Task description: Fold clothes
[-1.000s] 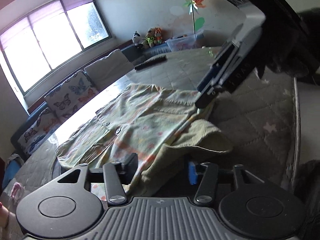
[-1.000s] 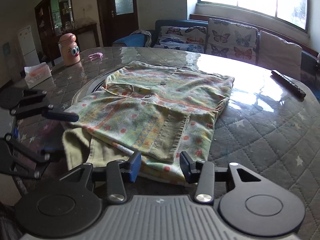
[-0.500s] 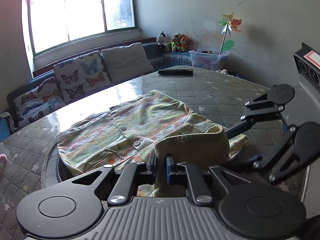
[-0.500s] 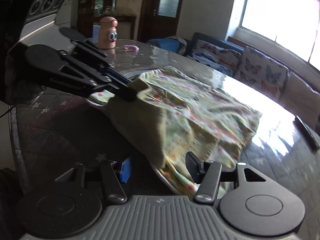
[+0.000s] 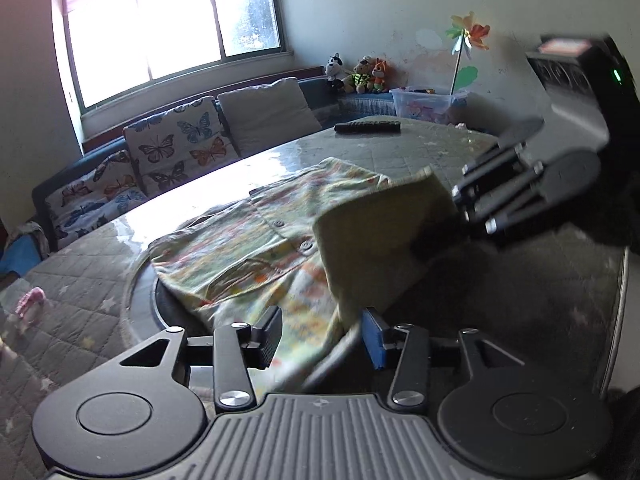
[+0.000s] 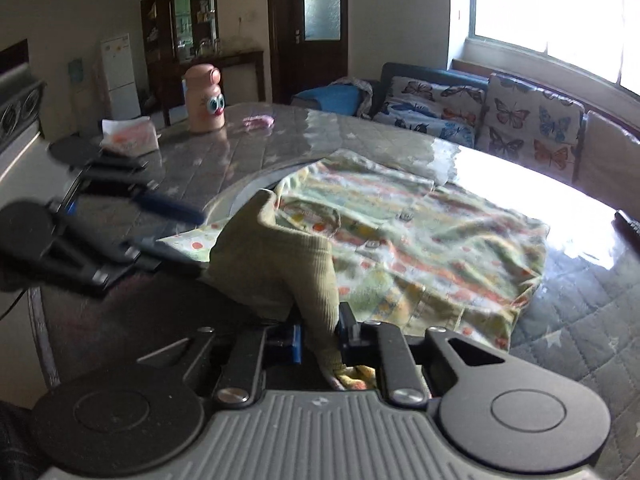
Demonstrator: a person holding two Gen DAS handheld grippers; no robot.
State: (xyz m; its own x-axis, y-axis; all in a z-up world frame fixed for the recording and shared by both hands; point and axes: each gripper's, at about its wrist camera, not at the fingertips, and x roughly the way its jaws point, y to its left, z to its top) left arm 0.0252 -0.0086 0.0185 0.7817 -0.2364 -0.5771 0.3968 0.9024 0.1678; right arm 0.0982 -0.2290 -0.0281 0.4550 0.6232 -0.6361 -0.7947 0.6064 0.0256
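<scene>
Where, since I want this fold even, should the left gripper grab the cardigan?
Probably on the ribbed hem, at its left corner, coming from the near side, like the right gripper, whose jaws are closing on that band. The hem is lifted off the flat cardigan, so jaws fit around it. The left gripper's jaws are opening, cloth between them.
</scene>
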